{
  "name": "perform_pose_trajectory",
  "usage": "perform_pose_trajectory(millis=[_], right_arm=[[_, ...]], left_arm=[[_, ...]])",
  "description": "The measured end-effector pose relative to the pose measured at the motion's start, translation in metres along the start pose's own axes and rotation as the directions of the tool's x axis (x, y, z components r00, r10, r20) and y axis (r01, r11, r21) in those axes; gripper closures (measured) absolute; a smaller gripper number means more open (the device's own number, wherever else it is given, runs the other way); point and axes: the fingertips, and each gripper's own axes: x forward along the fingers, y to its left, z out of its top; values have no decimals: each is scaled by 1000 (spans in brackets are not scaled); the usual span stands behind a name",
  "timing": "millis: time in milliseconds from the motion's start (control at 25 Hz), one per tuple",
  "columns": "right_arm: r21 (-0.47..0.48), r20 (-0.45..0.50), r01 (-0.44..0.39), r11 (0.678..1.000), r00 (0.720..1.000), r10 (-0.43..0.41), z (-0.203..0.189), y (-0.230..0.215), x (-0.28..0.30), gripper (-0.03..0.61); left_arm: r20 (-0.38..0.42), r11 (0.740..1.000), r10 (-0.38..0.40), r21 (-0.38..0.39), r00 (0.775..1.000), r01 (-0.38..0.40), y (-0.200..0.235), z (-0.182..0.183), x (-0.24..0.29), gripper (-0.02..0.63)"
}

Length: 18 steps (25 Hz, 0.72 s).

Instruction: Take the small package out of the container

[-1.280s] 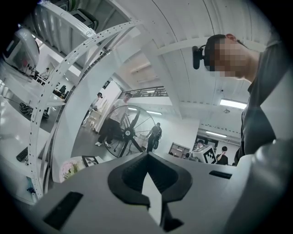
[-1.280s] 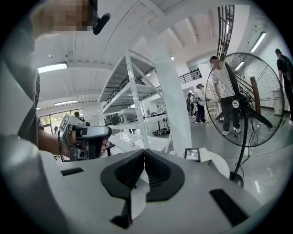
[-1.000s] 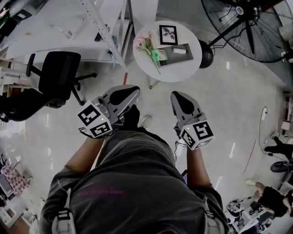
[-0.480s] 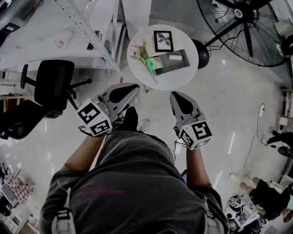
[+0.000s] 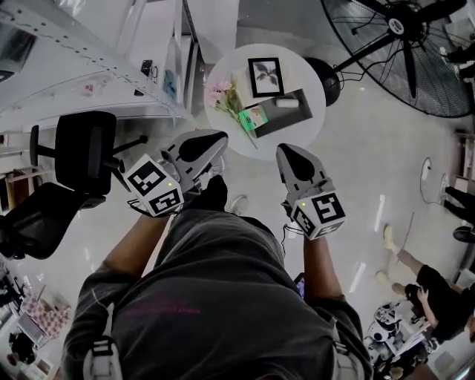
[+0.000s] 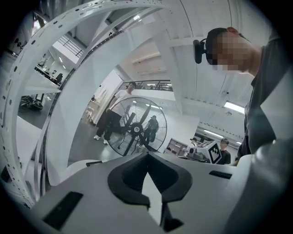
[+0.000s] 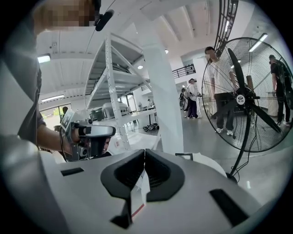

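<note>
Green package [image 5: 254,117] shows only in the head view.

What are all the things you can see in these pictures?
Table: one, white, ahead of the person.
Picture frame: one, black, on the table.
Flowers: one bunch, pink, table's left edge.
Container: one, dark, on the table.
Small package: one, green, container's left end.
Small object: one, white, inside the container.
Fan: one, black, right of the table.
Office chair: one, black, far left.
Shelving rack: one, white, upper left.
Other people: several, mixed colours, near the fan.
Left gripper: one, grey, shut, empty.
Right gripper: one, grey, shut, empty.
</note>
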Motion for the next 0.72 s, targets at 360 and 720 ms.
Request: perform_pose_trajectory(millis=[360, 720], right_arm=[[13, -29, 44, 999, 999, -44, 18, -18, 56, 557], [37, -53, 60, 998, 997, -58, 20, -33, 93, 557]], left_arm=[[-45, 999, -41, -21, 998, 40, 62, 16, 16, 598], [-108, 998, -38, -54, 993, 33, 102, 5, 31, 598]])
